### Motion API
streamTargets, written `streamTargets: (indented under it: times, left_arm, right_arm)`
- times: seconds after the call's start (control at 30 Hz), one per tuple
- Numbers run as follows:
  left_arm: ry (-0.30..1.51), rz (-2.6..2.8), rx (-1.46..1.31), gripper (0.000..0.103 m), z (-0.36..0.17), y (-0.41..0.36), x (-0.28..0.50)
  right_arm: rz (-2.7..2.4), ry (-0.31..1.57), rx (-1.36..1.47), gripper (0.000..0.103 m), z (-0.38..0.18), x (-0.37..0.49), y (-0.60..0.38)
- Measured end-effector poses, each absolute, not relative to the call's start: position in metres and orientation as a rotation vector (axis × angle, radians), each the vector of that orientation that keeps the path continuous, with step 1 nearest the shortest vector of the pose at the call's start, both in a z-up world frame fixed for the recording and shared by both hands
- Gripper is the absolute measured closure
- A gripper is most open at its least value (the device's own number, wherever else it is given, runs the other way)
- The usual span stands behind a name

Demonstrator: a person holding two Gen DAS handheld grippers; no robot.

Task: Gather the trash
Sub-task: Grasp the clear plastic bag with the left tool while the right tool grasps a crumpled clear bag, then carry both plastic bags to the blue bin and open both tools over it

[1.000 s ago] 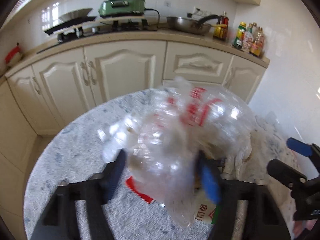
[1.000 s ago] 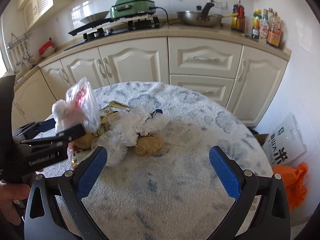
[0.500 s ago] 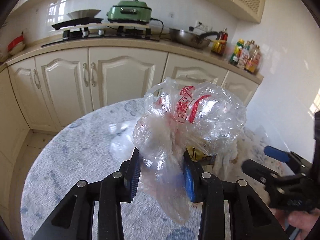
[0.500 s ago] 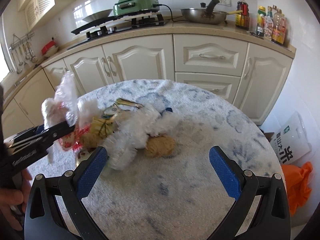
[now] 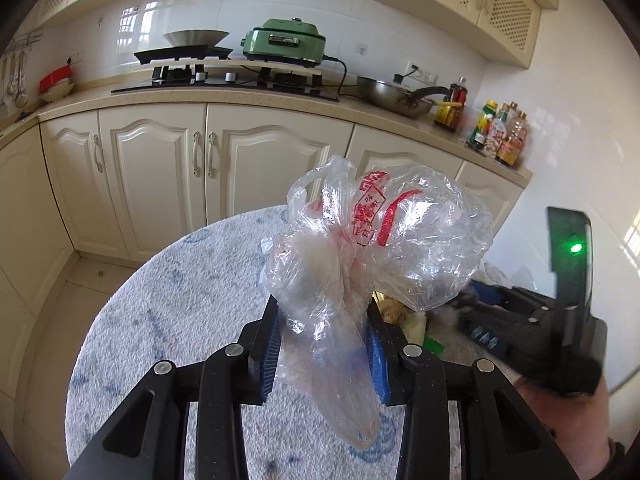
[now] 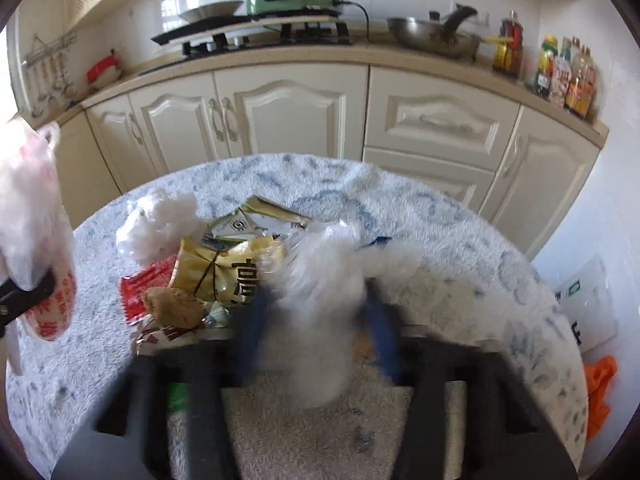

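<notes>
My left gripper (image 5: 324, 320) is shut on a crumpled clear plastic bag with red print (image 5: 380, 240), held up over the round table (image 5: 180, 300). In the right wrist view that bag (image 6: 28, 200) hangs at the far left. My right gripper (image 6: 316, 312), blurred, has its jaws closing on a white plastic wad (image 6: 320, 264) at the near side of the trash pile, and the blue pads look pressed on it. The pile holds a yellow snack packet (image 6: 216, 264), a brown lump (image 6: 172, 306), a red wrapper (image 6: 136, 292) and another white wad (image 6: 160, 216).
Cream cabinets (image 6: 280, 120) and a counter with a stove, a green cooker (image 5: 284, 40), a wok (image 6: 432, 36) and sauce bottles (image 6: 564, 76) lie beyond the table. An orange bag (image 6: 600, 392) and a white printed bag (image 6: 588, 308) are on the floor at right.
The left jaws narrowed onto the clear bag and carried it left, away from the pile. The right gripper moved forward into the pile and its wide jaws came together around the white wad.
</notes>
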State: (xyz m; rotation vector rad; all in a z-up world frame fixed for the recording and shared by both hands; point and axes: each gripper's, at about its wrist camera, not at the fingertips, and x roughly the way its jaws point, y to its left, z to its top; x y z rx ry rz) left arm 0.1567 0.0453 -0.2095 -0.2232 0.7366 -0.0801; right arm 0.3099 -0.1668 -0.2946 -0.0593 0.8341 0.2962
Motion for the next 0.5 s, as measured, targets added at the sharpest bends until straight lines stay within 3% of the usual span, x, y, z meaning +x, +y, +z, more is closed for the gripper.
streamTargets:
  times: [0.5]
  left_arm:
    - [0.661,-0.126,-0.231,0.069,-0.179,0.010,0.083]
  right_arm:
    - [0.322,0.744,0.038,0.079,-0.254,0.228,-0.225]
